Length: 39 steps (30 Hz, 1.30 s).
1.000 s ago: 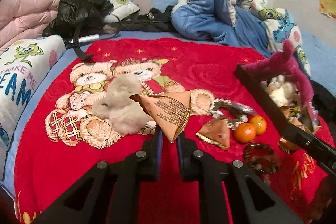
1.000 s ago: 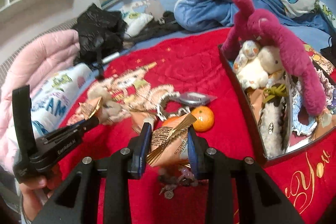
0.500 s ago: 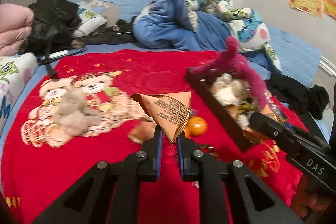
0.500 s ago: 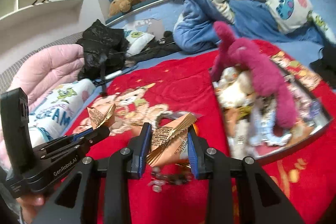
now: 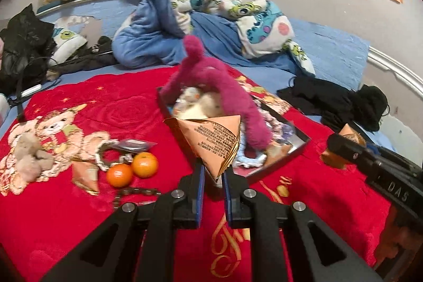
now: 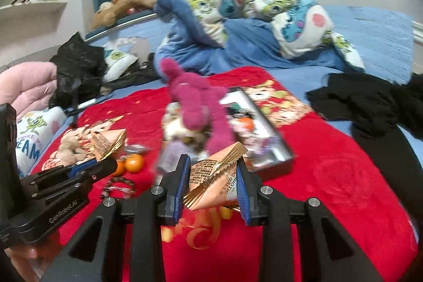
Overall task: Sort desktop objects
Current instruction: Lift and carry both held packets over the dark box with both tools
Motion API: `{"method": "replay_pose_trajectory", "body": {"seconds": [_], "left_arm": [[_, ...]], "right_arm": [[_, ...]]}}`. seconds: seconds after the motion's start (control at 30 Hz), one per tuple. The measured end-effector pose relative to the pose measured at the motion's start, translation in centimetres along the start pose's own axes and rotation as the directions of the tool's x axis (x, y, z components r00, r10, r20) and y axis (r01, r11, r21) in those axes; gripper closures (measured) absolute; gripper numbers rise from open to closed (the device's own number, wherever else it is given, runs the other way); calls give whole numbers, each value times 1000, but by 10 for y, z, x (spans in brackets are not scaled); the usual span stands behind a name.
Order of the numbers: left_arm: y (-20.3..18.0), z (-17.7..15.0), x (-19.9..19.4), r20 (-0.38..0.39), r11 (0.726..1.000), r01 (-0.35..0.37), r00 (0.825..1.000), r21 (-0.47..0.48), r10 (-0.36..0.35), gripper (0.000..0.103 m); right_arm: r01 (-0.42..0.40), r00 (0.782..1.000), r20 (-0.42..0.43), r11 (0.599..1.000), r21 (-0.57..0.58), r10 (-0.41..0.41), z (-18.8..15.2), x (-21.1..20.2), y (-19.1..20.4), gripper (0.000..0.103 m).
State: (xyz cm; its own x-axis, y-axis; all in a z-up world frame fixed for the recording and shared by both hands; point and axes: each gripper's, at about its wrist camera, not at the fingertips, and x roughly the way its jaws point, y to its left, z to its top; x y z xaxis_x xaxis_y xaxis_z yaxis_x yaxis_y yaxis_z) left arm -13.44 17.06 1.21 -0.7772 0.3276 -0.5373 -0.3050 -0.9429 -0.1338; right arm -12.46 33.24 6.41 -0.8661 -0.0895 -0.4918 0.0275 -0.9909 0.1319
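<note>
While each claw pinches an orange snack packet, left claw (image 5: 213,172) clamped tight, right claw (image 6: 213,177) gripping wider, tray (image 5: 298,148) ahead.

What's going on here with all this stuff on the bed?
A person is tidying small things off a red blanket into a dark tray. Each hand works a two-fingered claw. The left claw pinches an orange triangular snack packet, and the right claw grips a similar packet; both are held up near the tray, which already holds a magenta plush toy and other bits. Two tangerines, another packet and a bead bracelet lie on the blanket.
</note>
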Motion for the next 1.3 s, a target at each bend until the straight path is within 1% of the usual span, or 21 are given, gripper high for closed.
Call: {"method": "replay_pose_trajectory", "body": {"seconds": [0.13, 0.23, 0.33, 0.47, 0.6, 0.67, 0.8, 0.9, 0.93, 1.03, 1.13, 1.3], "left_arm": [[-9, -3, 7, -21, 1000, 8, 1000, 8, -8, 90], [-10, -5, 11, -30, 1000, 8, 1000, 11, -8, 90], [-7, -7, 13, -35, 1000, 7, 999, 5, -7, 90], [-5, -7, 19, -47, 1000, -1, 999, 13, 2, 90], [-8, -5, 33, -61, 1000, 2, 998, 28, -1, 90], [-11, -1, 43, -72, 999, -2, 997, 42, 5, 90], [-16, 4, 63, -93, 998, 14, 996, 53, -9, 90], [-18, 6, 76, -106, 998, 20, 994, 58, -14, 90], [-19, 6, 80, -110, 998, 21, 994, 60, -15, 91], [-20, 6, 92, -115, 998, 12, 993, 63, -5, 96], [-18, 0, 100, -127, 998, 15, 992, 56, -7, 97], [-21, -1, 102, -107, 997, 11, 994, 78, -2, 97]], "right_arm": [[22, 1000, 7, 999, 50, -22, -2, -9, -36, 71], [20, 1000, 6, 998, 65, -20, -3, -12, -47, 71], [16, 1000, 1, 998, 56, -16, -4, -11, -49, 71], [-9, 1000, 2, 999, 50, 9, -4, -9, -43, 71], [-47, 999, 11, 998, 46, 47, -3, -1, -34, 71], [-57, 998, 6, 997, 43, 57, -2, 8, -30, 71], [-71, 997, -3, 996, 52, 71, 4, 28, -25, 71], [-59, 998, 3, 998, 30, 59, 10, 42, -19, 71], [-32, 999, 12, 999, -1, 32, 11, 46, -14, 71], [1, 1000, 11, 998, -55, -1, 10, 55, -4, 71], [-2, 1000, -10, 1000, -28, 2, 9, 70, -3, 71], [8, 999, -39, 1000, -15, -9, 6, 92, 0, 71]]}}
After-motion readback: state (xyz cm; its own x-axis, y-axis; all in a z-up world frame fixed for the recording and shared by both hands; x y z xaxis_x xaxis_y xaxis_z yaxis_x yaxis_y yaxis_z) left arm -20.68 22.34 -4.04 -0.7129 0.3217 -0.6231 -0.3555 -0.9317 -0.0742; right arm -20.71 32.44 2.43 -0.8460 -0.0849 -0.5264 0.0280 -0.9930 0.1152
